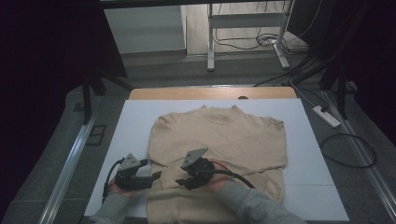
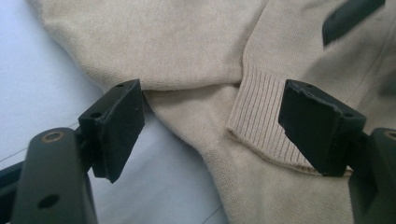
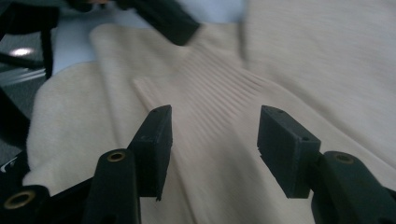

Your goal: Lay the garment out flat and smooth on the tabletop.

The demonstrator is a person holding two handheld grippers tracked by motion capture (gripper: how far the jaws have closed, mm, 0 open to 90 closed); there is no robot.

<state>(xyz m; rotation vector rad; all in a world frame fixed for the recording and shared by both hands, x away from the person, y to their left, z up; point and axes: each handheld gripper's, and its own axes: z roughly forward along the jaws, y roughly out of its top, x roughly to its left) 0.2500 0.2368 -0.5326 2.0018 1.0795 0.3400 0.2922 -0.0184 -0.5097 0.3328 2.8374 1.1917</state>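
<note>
A beige knit sweater [image 1: 224, 135] lies flat on the white-covered table [image 1: 126, 126], neck toward the far side. One sleeve is folded across the lower body, and its ribbed cuff [image 2: 261, 116] lies near the sweater's left edge. My left gripper [image 1: 156, 176] rests low at that edge with its jaws open; the cuff and the sweater's edge lie between them [image 2: 210, 126], untouched. My right gripper [image 1: 183, 182] hovers over the folded sleeve, jaws open [image 3: 215, 140] above the ribbed cuff [image 3: 210, 79], gripping nothing. The left gripper's jaw tip [image 3: 168, 21] shows just beyond.
The table's wooden far edge [image 1: 210, 93] sits behind the white sheet. On the floor beyond are desk legs [image 1: 210, 42], loose cables [image 1: 348, 151] and a power strip [image 1: 327, 116]. Metal rails [image 1: 70, 163] run along both sides of the table.
</note>
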